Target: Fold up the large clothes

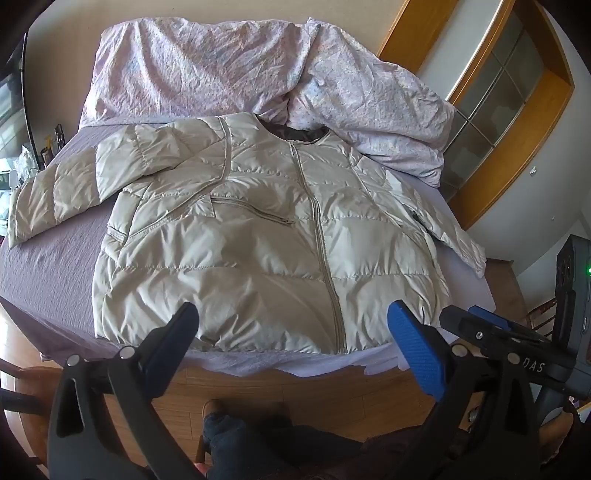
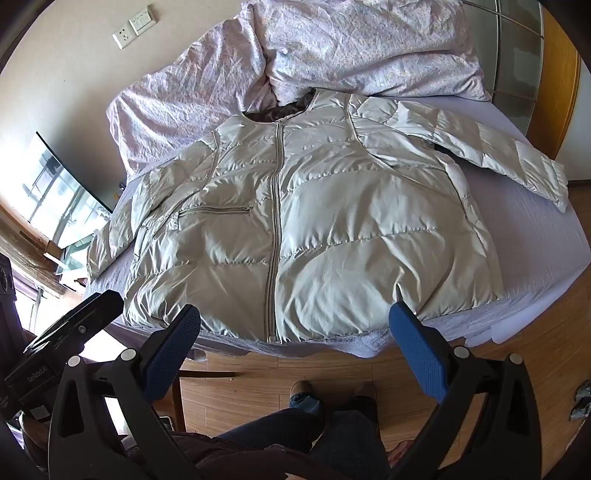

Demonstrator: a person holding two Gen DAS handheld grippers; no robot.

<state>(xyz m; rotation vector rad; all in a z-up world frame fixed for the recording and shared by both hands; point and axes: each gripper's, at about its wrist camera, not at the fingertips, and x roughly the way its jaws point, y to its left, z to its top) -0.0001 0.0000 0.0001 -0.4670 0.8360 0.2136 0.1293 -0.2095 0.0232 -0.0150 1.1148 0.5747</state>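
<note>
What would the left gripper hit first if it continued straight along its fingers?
Probably the hem of the pale beige quilted puffer jacket lying zipped on the purple bed sheet; the open left gripper aims there, though depth is unclear.

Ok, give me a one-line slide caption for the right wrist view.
Open right gripper poised over the hem of a zipped pale puffer jacket spread flat on the bed, sleeves out.

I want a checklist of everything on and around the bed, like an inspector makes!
Surface: bed with a lilac sheet, wrinkled.
Job's things: puffy jacket lying flat, front up, zipped, both sleeves spread out, not folded.
Clutter: rumpled quilt at the head of the bed, touching the jacket's collar.
Grippers: left claw and right claw both open, holding nothing, near the jacket's hem.
Cables: nothing seen.
Surroundings: wooden floor, wall sockets, window.
</note>
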